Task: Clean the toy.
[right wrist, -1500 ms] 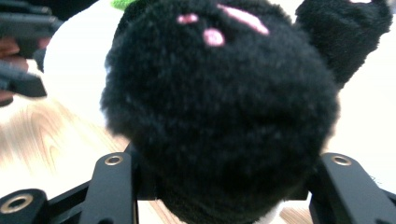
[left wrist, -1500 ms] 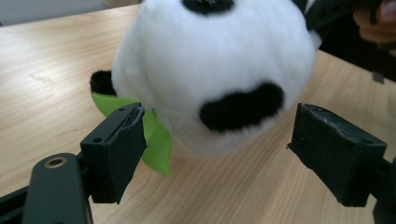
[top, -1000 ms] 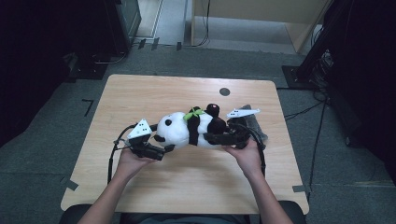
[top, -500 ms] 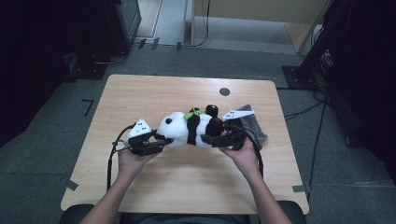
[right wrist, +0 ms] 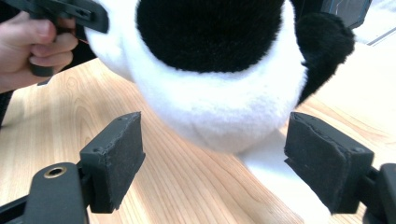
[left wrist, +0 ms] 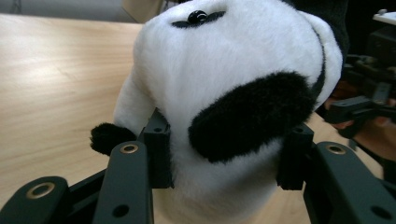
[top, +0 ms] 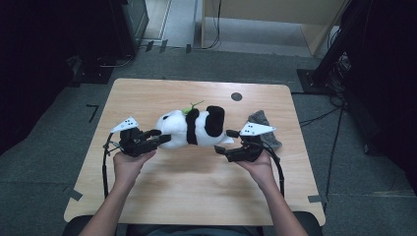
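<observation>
Panda (left wrist: 224, 93) pinched by left gripper (left wrist: 224, 163); eye (left wrist: 197, 17) visible.

The plush panda (top: 193, 128) was white with black patches and a green sprig, the grippers' jaws were black under pale grey plates, the table (top: 196, 182) was light wood-grain, and a grey cloth (top: 263, 125) lay by it.

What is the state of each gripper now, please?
Left gripper: just closed, shut on the panda toy.
Right gripper: just opened, holding nothing; the toy lies beyond its pads.
</observation>
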{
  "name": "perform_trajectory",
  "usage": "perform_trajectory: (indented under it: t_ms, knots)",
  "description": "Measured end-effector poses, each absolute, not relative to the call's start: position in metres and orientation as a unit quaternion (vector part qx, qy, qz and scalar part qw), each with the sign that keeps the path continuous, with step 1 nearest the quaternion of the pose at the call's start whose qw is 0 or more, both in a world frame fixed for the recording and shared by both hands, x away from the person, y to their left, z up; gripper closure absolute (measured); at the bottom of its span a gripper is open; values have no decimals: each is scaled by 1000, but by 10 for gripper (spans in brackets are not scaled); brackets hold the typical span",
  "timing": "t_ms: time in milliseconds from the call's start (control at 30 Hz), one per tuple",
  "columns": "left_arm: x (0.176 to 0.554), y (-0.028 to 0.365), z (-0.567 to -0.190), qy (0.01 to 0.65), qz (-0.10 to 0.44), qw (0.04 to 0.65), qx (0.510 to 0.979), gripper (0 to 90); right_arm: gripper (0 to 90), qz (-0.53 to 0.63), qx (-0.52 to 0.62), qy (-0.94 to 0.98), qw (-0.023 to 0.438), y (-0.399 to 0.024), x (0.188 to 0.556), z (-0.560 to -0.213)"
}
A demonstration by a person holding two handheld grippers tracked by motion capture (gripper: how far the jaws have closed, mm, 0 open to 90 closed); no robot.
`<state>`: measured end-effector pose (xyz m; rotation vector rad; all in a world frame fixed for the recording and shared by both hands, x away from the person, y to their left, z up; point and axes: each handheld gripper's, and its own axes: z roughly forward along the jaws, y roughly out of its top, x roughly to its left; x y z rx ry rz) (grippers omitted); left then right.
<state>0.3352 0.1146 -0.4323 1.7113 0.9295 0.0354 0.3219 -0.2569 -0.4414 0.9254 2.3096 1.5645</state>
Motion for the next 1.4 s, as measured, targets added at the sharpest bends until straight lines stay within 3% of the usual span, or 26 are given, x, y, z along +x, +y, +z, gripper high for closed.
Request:
perform_trajectory:
  t_ms: [100, 267, 400, 667, 800, 1100, 1233, 1400]
  knots:
    - [332, 106, -432, 396, -5, 552, 734, 507, 126, 526, 302, 788, 105, -249, 323, -443]
    - [332, 100, -430, 419, -34, 548, 723, 499, 139, 514, 316, 791, 104, -244, 326, -449]
    - [330, 96, -432, 420, -24, 543, 726, 449, 334, 498, 320, 796, 127, -244, 324, -444]
    - [329, 91, -435, 379, 33, 558, 738, 200, 462, 499, 365, 782, 84, -255, 327, -437]
    - [327, 93, -437, 357, 74, 537, 761, 197, 498, 493, 377, 778, 96, -264, 326, -428]
    - [325, 89, -455, 310, 94, 506, 799, 207, 494, 513, 406, 752, 84, -286, 325, -419]
    - [324, 80, -459, 296, 100, 510, 802, 195, 488, 522, 383, 757, 87, -281, 320, -415]
    - [321, 70, -460, 294, 124, 490, 812, 180, 484, 520, 374, 766, 59, -267, 318, -417]
